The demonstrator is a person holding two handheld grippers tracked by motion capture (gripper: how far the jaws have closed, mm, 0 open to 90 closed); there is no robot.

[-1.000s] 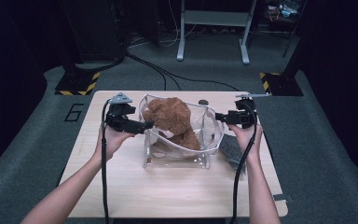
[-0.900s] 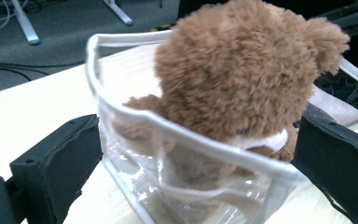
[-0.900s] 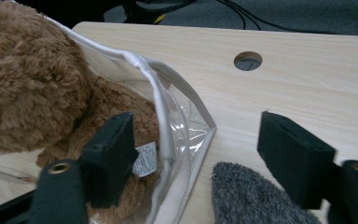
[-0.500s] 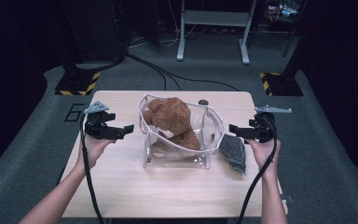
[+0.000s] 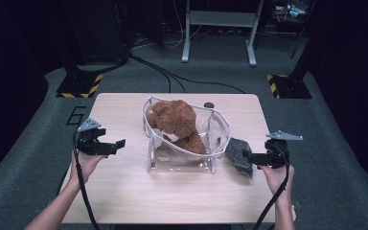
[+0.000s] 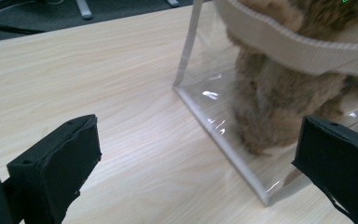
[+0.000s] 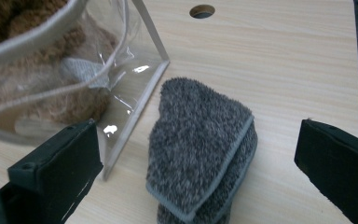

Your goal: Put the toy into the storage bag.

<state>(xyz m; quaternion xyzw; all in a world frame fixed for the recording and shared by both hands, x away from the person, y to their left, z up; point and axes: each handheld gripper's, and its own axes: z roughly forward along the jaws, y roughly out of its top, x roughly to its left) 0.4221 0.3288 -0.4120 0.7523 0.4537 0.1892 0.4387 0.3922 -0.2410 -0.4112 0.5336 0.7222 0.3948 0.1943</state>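
Two tools: apart, empty.
Left tool (image 5: 120, 143): beside clear bag (image 5: 182, 155).
Right tool (image 5: 246, 155): over grey towel (image 5: 239, 154), perhaps touching; just been opening.

you're looking at a rusty brown plush toy (image 5: 175, 120) inside a clear bag (image 5: 182, 160) with pale beige trim. beside it lies a dark grey towel (image 7: 200, 144), speckled, with a lighter grey edge. the table (image 5: 124, 191) is light wood with fine grain. your grippers have black jaws and grey top plates, and the floor (image 5: 24, 153) is dark grey carpet.
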